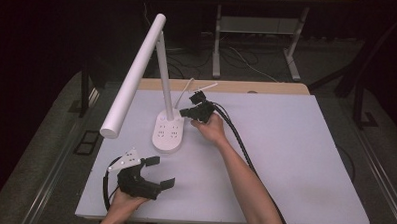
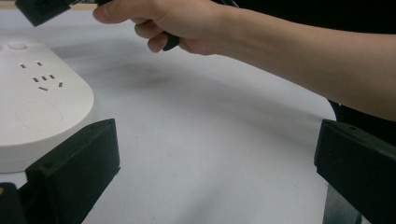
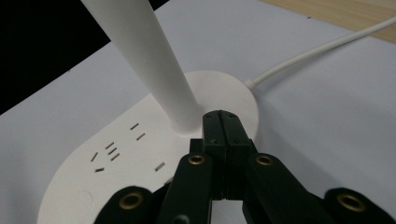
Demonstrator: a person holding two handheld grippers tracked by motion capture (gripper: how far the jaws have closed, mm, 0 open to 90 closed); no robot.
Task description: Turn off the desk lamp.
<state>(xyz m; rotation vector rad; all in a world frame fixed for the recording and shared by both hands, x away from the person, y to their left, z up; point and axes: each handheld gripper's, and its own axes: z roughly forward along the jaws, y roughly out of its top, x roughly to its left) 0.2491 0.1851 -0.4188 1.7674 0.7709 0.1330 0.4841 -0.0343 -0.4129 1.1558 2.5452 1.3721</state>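
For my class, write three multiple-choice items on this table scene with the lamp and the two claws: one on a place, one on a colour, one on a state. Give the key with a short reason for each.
1. Where is the right claw?
A. At the lamp's base, beside the stem
B. At the table's near right corner
C. Above the lamp head

2. What colour is the desk lamp?
A. Black
B. White
C. Red

3. How do the jaws of the left claw stand?
A. Pressed together
B. Shut on a cable
C. Wide apart, with nothing between them

Key:
1 A, the right gripper view has its tips by the stem over the base.
2 B, head, stem and base are all white.
3 C, the left gripper view shows bare table between the jaws.
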